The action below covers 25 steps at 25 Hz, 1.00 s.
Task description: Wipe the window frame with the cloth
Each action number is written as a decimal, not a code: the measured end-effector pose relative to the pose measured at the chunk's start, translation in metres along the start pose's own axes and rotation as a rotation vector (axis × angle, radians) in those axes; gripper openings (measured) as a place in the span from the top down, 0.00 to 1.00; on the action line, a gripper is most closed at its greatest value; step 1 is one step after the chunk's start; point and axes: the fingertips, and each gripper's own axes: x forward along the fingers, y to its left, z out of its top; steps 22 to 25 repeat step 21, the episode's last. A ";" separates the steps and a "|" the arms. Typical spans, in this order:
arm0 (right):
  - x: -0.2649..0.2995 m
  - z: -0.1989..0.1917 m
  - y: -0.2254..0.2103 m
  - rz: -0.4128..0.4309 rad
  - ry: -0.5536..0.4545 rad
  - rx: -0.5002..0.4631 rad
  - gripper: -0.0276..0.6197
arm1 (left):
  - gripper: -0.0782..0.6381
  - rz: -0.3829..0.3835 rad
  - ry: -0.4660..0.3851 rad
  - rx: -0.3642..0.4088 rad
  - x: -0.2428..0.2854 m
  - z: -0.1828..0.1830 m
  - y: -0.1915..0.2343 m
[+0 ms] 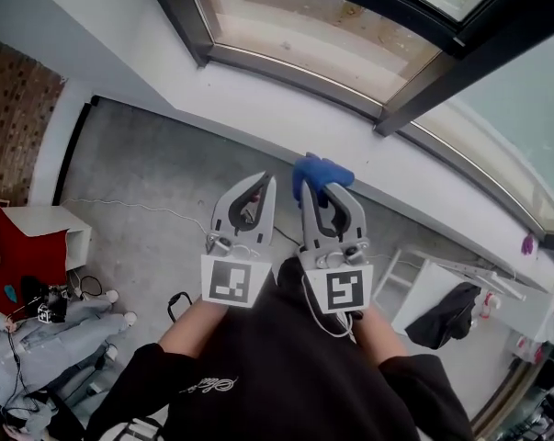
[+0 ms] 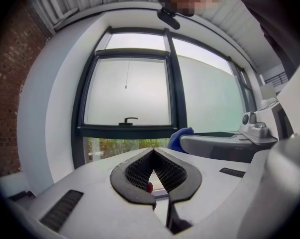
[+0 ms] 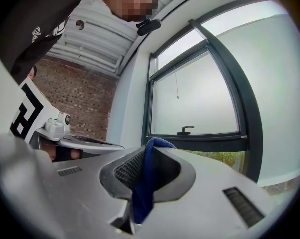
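Currently both units sit side by side close in front of me, short of the window. L hand-held gripper: jaws pressed together, nothing btwn them. R hand-held gripper: pinching the blue cloth, which bunches above the tips and hangs down through the jaws in the right gripper view. Cloth is apart from the window frame, no contact. Frame: dark metal, w/ a black handle on the lower rail of one sash. Glass is frosted above, w/ a clear strip below showing greenery. Surround: white wall under the frame, brick wall left of the window, grey floor w/ a thin cable across it.
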 end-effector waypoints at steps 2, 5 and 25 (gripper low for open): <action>-0.023 0.000 -0.010 -0.002 0.004 -0.004 0.92 | 0.89 -0.004 -0.013 -0.001 -0.003 0.002 -0.025; -0.051 0.000 -0.023 -0.006 0.002 -0.002 0.92 | 0.89 -0.010 -0.018 -0.007 -0.006 0.001 -0.056; -0.111 0.014 -0.072 -0.062 -0.052 0.008 0.92 | 0.89 -0.135 0.000 0.063 0.009 0.004 -0.148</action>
